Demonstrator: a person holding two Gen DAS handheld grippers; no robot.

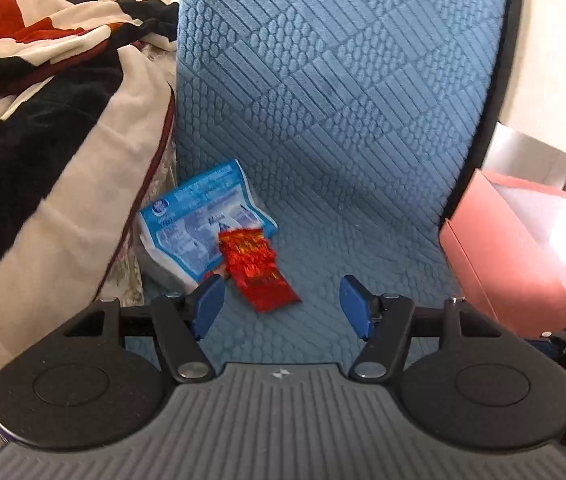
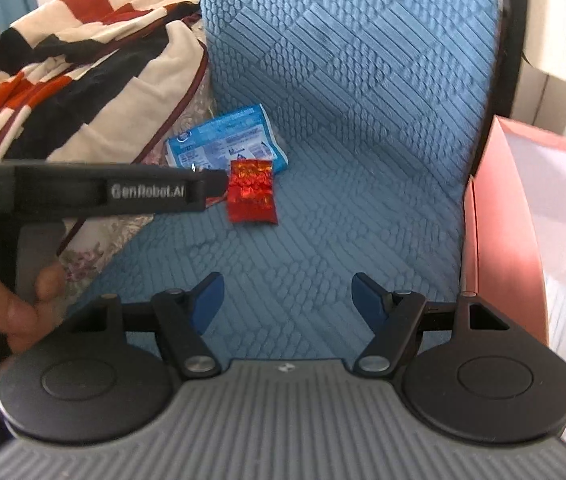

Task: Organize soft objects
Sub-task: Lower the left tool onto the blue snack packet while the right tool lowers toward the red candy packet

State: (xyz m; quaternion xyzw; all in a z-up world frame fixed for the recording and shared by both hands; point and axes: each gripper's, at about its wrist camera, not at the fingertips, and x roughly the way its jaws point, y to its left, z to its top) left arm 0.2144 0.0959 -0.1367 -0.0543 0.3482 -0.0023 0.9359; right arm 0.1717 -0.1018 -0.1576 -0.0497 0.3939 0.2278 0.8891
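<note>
The striped blanket [image 1: 43,92] lies heaped along the left edge of the blue textured cushion [image 1: 343,100]. Just beside it, against the left edge of the cushion, rests the blue-and-white packet [image 1: 195,220]. The red foil sachet [image 1: 261,272] overlaps the packet's lower right corner and extends onto bare cushion. A pink box [image 1: 515,248] stands off the cushion's right edge.

Left gripper [image 1: 281,304]: jaws wide, nothing between the pads; its left pad is near the red foil sachet, and contact cannot be confirmed. Right gripper [image 2: 287,304]: jaws wide and empty, over bare cushion, well apart from both packets.

Hazards:
- The sachet lies partly on the packet. A closing grip is likely to catch both items, or to drag the packet.
- Foil is slick and thin. The pads may slide off or push the sachet flat into the soft cushion.
- The blanket fold lies near the packet. A jaw that strays left may snag fabric.

View differences: the right wrist view shows the left gripper's body reaching to the sachet and the person's hand [image 2: 7,308] on its handle; the left wrist view shows neither.
</note>
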